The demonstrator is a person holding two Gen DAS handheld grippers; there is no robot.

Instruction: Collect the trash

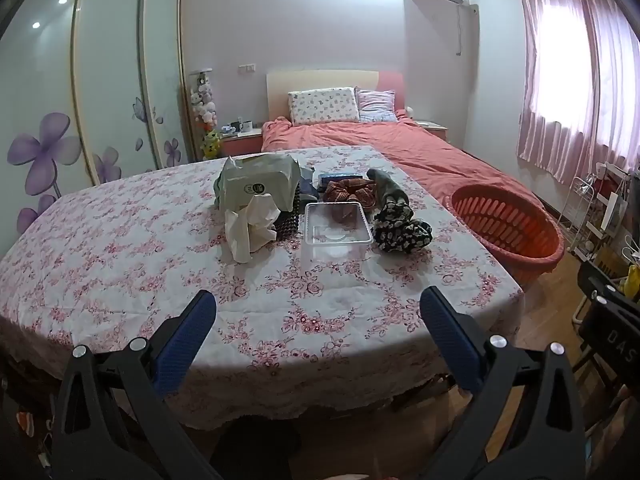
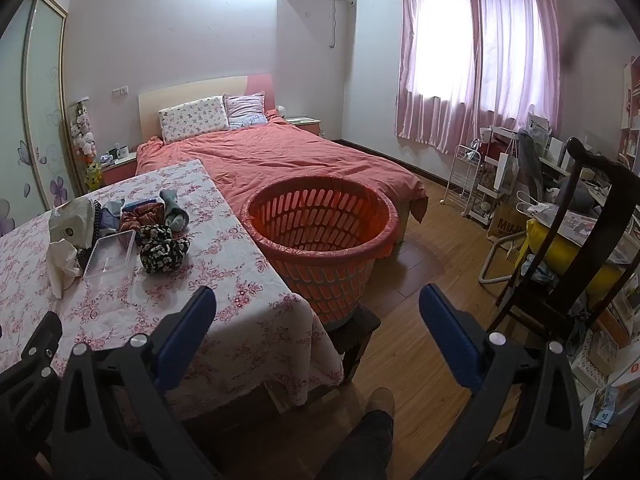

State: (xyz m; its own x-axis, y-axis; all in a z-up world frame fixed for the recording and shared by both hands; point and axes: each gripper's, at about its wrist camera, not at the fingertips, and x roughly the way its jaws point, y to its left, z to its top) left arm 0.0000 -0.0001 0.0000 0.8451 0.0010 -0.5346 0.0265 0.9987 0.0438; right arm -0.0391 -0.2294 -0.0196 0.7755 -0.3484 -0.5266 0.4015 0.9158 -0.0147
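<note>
On the table (image 1: 120, 240), covered by a flowered cloth, the trash lies in a cluster toward the far side: a crumpled white tissue (image 1: 250, 226) at the left, touching a pale plastic bag (image 1: 260, 186) behind it, then a clear plastic tray (image 1: 337, 230), then dark flowered cloth (image 1: 400, 228) and a plaid bundle (image 1: 348, 194). The left gripper (image 1: 318, 316) hovers over the near edge, its fingers spread wide and holding nothing. To the right of the table stands an orange basket (image 2: 320, 224) on a stool. The right gripper (image 2: 318, 312) points at it, also spread and empty.
</note>
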